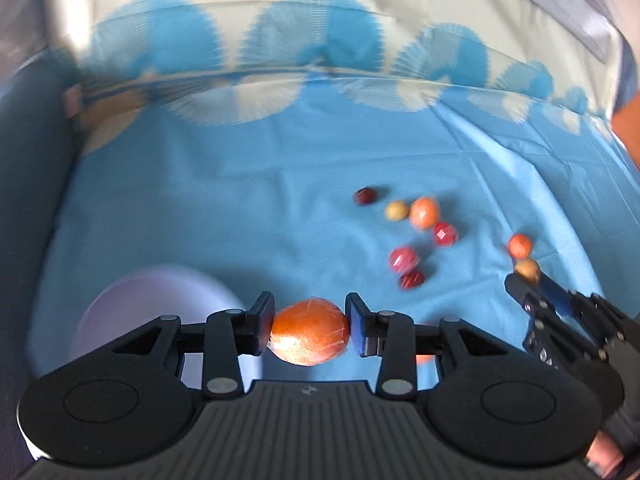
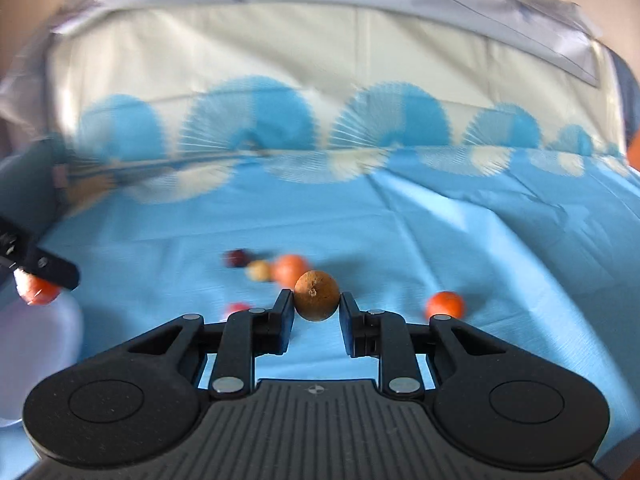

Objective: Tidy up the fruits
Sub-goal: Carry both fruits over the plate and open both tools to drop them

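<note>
My left gripper (image 1: 309,326) is shut on a large orange fruit (image 1: 309,332), held just right of a white bowl (image 1: 132,304). My right gripper (image 2: 316,304) is shut on a small brown round fruit (image 2: 316,295) above the blue tablecloth (image 2: 440,240); it also shows in the left wrist view (image 1: 528,280) at the right. Several small fruits lie loose on the cloth: a dark red one (image 1: 366,196), a yellow one (image 1: 397,211), an orange one (image 1: 425,212), red ones (image 1: 445,233) (image 1: 404,259) (image 1: 412,279) and an orange one (image 1: 520,245).
The cloth runs up a backdrop with blue fan patterns (image 1: 312,40). A dark padded edge (image 1: 28,160) stands at the left. In the right wrist view the left gripper's finger (image 2: 52,270), the orange fruit (image 2: 38,290) and the bowl's rim (image 2: 40,340) sit at the left edge.
</note>
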